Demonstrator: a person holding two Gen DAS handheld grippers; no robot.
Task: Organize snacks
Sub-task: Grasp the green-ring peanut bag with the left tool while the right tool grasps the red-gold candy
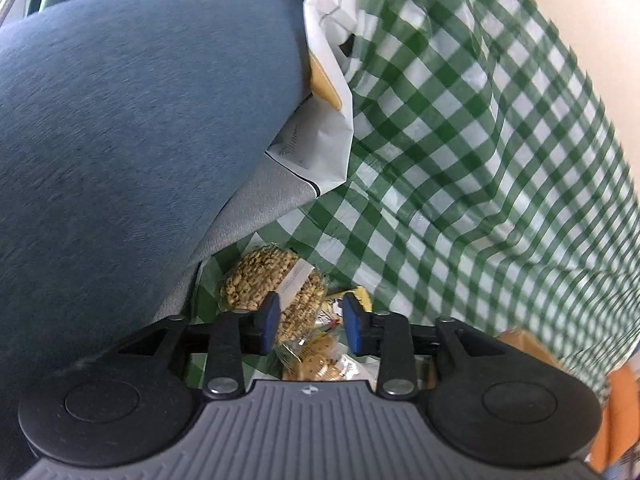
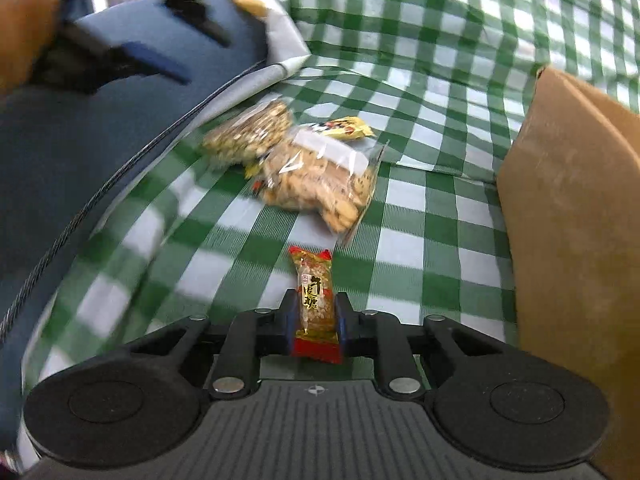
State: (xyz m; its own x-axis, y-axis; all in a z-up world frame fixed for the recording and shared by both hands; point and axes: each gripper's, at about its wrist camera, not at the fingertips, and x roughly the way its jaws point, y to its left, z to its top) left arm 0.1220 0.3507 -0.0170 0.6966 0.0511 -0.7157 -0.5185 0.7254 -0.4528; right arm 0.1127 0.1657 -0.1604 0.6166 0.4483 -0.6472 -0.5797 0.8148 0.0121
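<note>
Tablecloth (image 2: 420, 216): green/white check, smooth w/ slight sheen, prob. plastic. Candy wrapper (image 2: 316, 300), lower centre: glossy foil-like film. Cookie bag (image 2: 320, 176), mid-frame: clear shiny plastic. Box (image 2: 572, 216), right edge: matt brown cardboard. Cushion (image 1: 132, 128), upper left: matt blue woven cloth.

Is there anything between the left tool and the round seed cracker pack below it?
Nothing visible. The left tool hangs open right over the round seed cracker pack on the checkered cloth, with only open air between them.

left wrist: close, looking down | right wrist: low, forward | shared: snack pile (image 1: 276, 292) (image 2: 304, 164)
</note>
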